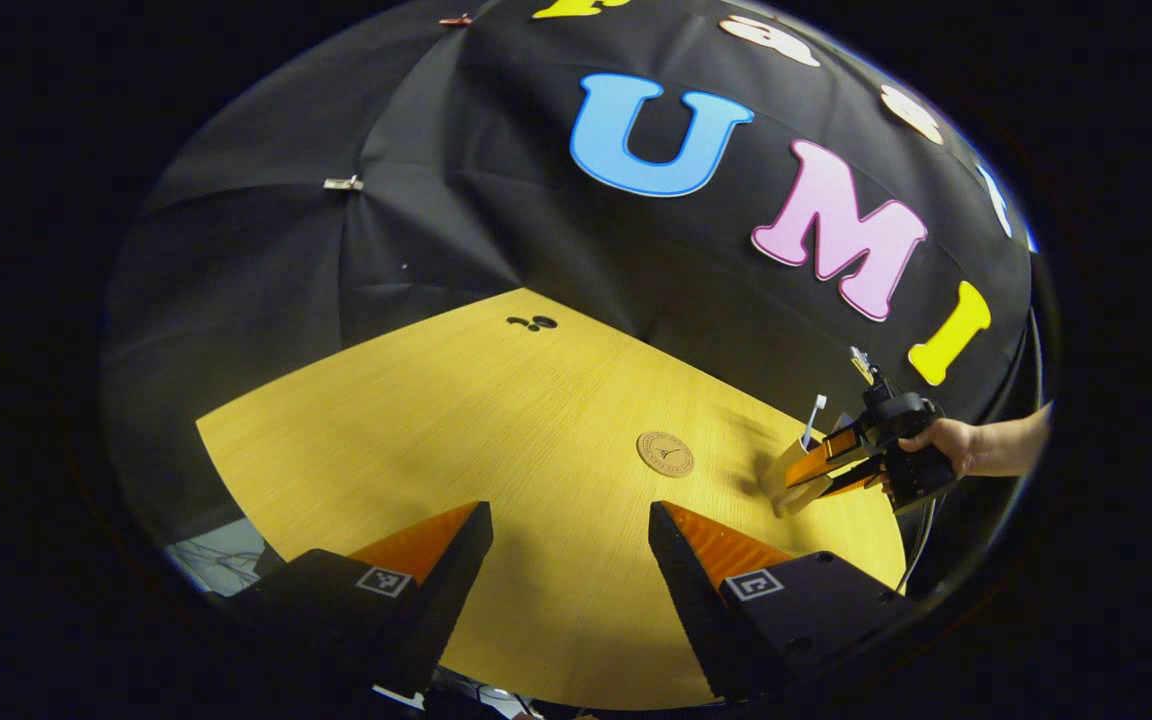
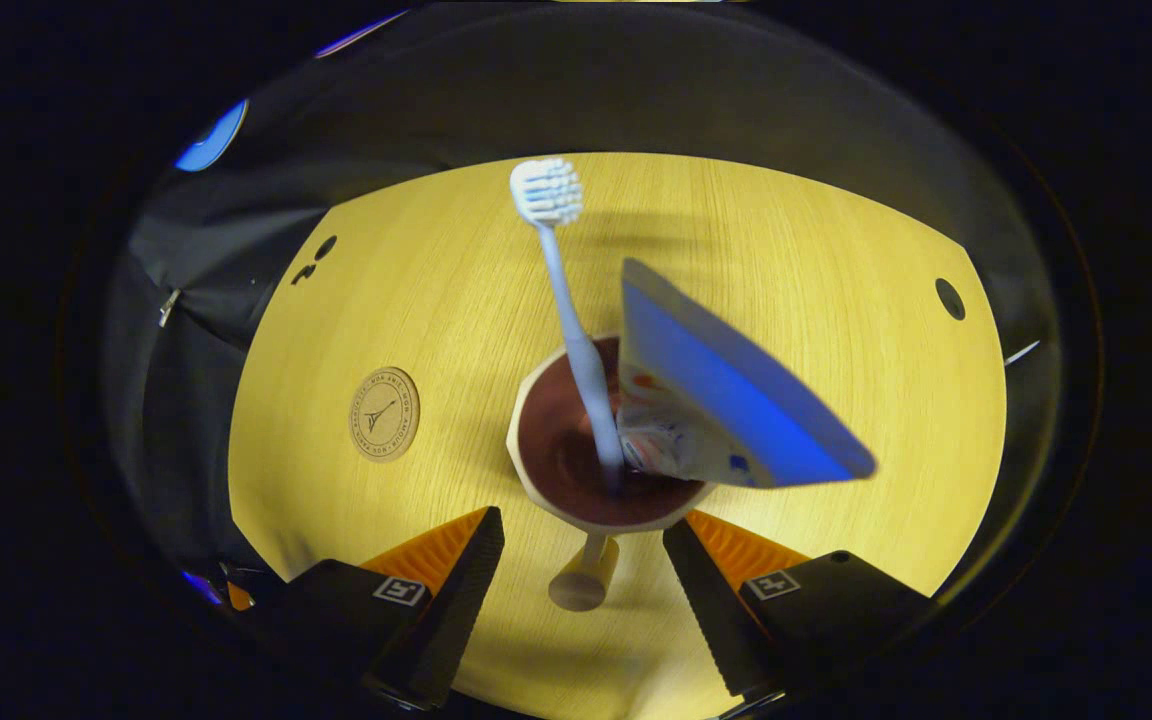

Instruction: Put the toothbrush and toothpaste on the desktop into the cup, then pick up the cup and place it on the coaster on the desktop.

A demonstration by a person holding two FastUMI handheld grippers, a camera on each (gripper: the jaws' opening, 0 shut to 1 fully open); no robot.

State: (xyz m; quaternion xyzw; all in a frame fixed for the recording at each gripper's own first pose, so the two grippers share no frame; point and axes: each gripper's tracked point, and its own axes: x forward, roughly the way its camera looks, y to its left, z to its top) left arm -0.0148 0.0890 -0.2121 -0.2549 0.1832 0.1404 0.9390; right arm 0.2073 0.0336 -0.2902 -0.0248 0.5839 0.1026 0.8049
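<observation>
Currently my left gripper (image 1: 568,560) hangs over the near part of the desk (image 1: 496,420) with its fingers spread wide and nothing between them. Ahead and to its right the coaster (image 1: 665,453) lies flat on the wood, with bare desk all round it. Further right, near the desk's edge, my right gripper (image 1: 816,475), held by my hand (image 1: 946,440), is at the cup (image 1: 786,475); its fingers run along the cup's sides, but from this distance I cannot tell whether they touch it. A toothbrush (image 1: 814,418) stands up out of the cup, head at the top. In the right gripper view, I look down into the cup (image 2: 536,470) from above: the toothbrush (image 2: 571,330) leans in it with its bristle head up and away from me, and the toothpaste (image 2: 736,400) stands beside it in the same cup, flat end uppermost and tilted to the right. The two touch or nearly touch inside the rim. My right gripper (image 2: 586,570) is spread open with the cup's near side just ahead of the gap; I cannot make out contact between the fingers and the cup wall. The cup's handle (image 2: 584,580) points toward me, lying in that gap. The coaster (image 2: 384,413) sits to the left of the cup, well apart from it.
</observation>
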